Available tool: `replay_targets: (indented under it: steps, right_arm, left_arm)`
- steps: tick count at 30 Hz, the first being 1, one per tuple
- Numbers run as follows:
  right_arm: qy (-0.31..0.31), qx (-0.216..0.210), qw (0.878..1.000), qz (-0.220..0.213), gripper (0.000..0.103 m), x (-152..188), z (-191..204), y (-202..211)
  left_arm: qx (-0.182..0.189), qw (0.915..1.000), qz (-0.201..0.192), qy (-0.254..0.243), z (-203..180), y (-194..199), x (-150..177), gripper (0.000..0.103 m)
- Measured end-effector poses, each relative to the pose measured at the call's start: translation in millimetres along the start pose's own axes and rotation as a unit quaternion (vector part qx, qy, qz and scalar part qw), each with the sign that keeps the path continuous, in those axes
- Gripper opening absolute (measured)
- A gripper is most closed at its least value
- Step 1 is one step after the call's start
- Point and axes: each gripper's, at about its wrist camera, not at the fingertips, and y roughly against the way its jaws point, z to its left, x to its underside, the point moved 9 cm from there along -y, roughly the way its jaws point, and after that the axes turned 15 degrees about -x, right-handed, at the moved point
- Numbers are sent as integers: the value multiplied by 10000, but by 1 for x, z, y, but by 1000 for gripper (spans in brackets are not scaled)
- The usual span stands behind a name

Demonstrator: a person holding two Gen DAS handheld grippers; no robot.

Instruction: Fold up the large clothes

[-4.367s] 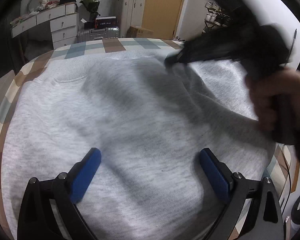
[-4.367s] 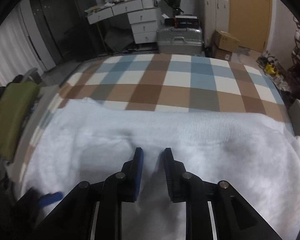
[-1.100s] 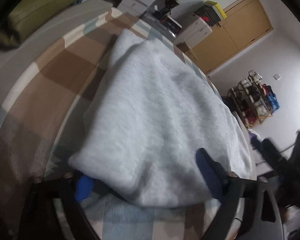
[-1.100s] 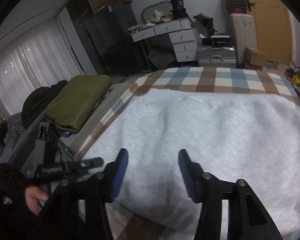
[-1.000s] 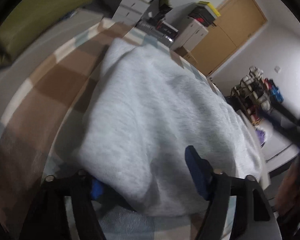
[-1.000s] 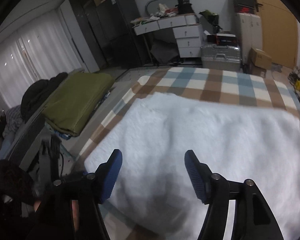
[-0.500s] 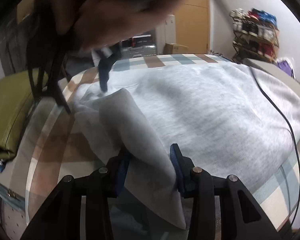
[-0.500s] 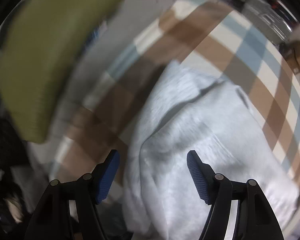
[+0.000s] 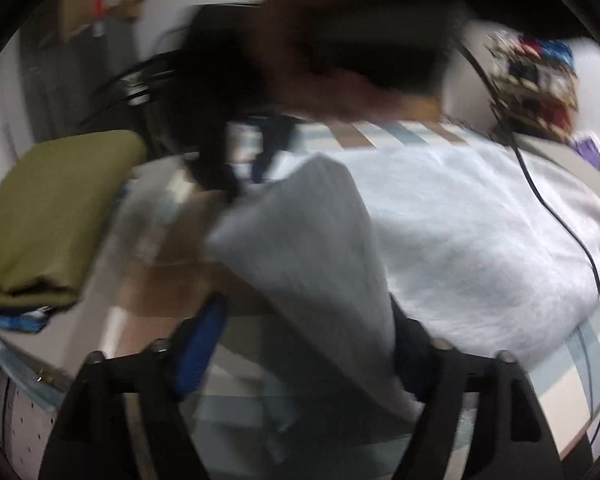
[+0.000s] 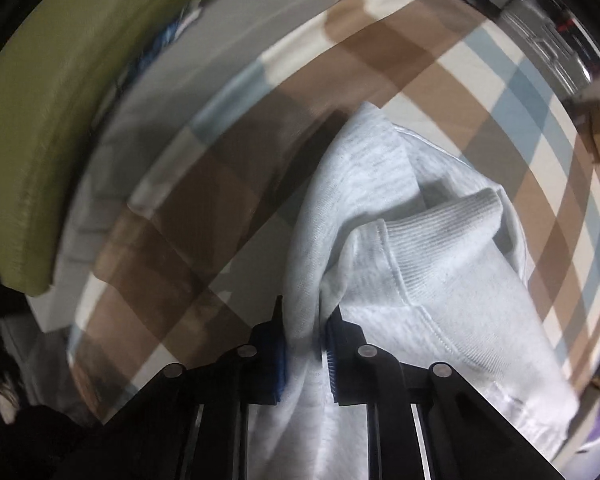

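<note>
On the person's left side, the left gripper [image 9: 300, 344] is tilting down over a bed with a brown, blue and cream checked cover [image 9: 572, 364]. A fold of the light grey sweatshirt [image 9: 308, 248] is lying between its blue pads [image 9: 202, 340], but the jaws are opening and no longer pinching the cloth. Off to this gripper's left, a folded olive-green blanket [image 9: 52, 208] is resting at the bed's edge. Ahead of it, the person's hand [image 9: 324, 64], badly blurred, is holding the other tool.

On the right side, the right gripper [image 10: 304, 356] is pointing straight down, its jaws closing narrowly on a bunched ridge of the same sweatshirt, just beside the ribbed cuff [image 10: 444, 232]. The rest of the garment is spreading away to this gripper's right across the cover.

To do this step well, the right gripper probably needs a firm hold on both layers before lifting, while the left gripper lets go cleanly so the sleeve folds inward without dragging the body.

No brand, label or writing is readable in either view.
</note>
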Motion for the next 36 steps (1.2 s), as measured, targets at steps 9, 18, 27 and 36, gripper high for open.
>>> replay_targets:
  steps: [9, 18, 27, 36]
  right_arm:
    - [-34, -538, 9948, -867, 15, 13, 2, 33]
    - [134, -1673, 9654, -1998, 13, -31, 31, 95]
    - [218, -3226, 8561, -4031, 13, 23, 19, 254]
    - [-1200, -2949, 8404, -4385, 13, 235, -108, 249]
  left_arm:
    - [850, 9947, 416, 408, 10, -18, 2, 14]
    - [29, 9997, -88, 216, 87, -9, -32, 5]
    - [410, 9822, -1788, -409, 69, 101, -155, 4]
    - [1941, 9364, -1570, -2467, -107, 146, -84, 5]
